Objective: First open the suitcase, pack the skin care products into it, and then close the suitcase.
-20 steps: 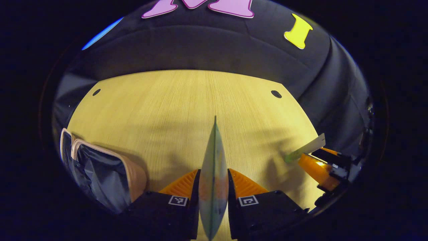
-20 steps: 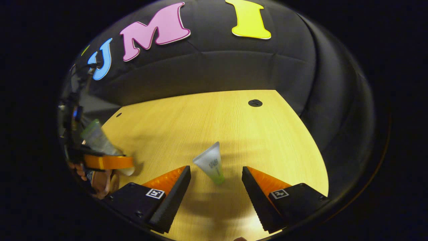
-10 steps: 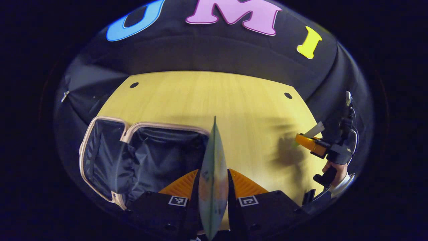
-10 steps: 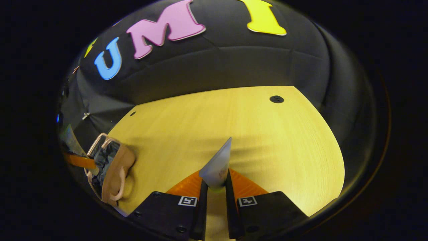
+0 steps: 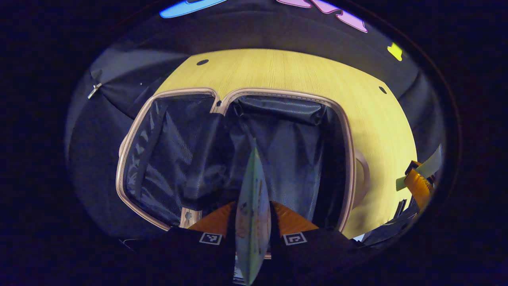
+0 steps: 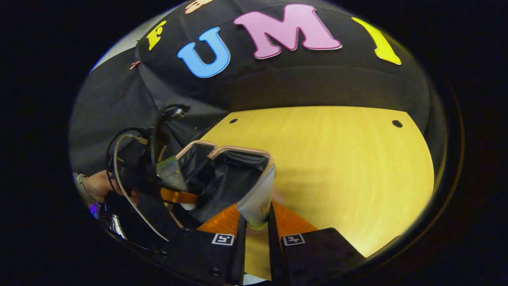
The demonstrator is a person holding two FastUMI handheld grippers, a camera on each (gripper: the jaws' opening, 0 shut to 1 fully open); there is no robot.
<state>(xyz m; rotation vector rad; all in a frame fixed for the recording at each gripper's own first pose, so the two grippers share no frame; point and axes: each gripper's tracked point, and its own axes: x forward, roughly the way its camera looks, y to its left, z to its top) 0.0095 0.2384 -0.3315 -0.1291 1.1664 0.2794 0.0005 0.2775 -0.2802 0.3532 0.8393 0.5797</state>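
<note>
The suitcase [image 5: 349, 159] lies open on the wooden table, a tan-rimmed shell with dark lining. My left gripper [image 5: 253, 216] is shut on a pale green tube [image 5: 252, 198], held edge-on above the suitcase's right half. In the left gripper view the right gripper [image 5: 416, 186] shows at the far right with its tube [image 5: 430, 167]. My right gripper [image 6: 256, 222] is shut on a frosted tube with a green cap end [image 6: 260, 196], beside the suitcase [image 6: 222, 174]. In the right gripper view the left gripper [image 6: 178, 194] hovers over the suitcase with its tube [image 6: 170, 172].
The wooden table [image 6: 337, 167] stretches to the right and behind the suitcase, with small dark holes [image 6: 397, 123] near its back corners. A hand [image 6: 95, 186] and cables [image 6: 119, 159] show at the left of the right gripper view. The black cloth wall stands behind the table.
My left gripper has carried its tube left, from above the bare table to over the open suitcase. My right gripper closed on the frosted tube, lifted it and swung it toward the suitcase.
</note>
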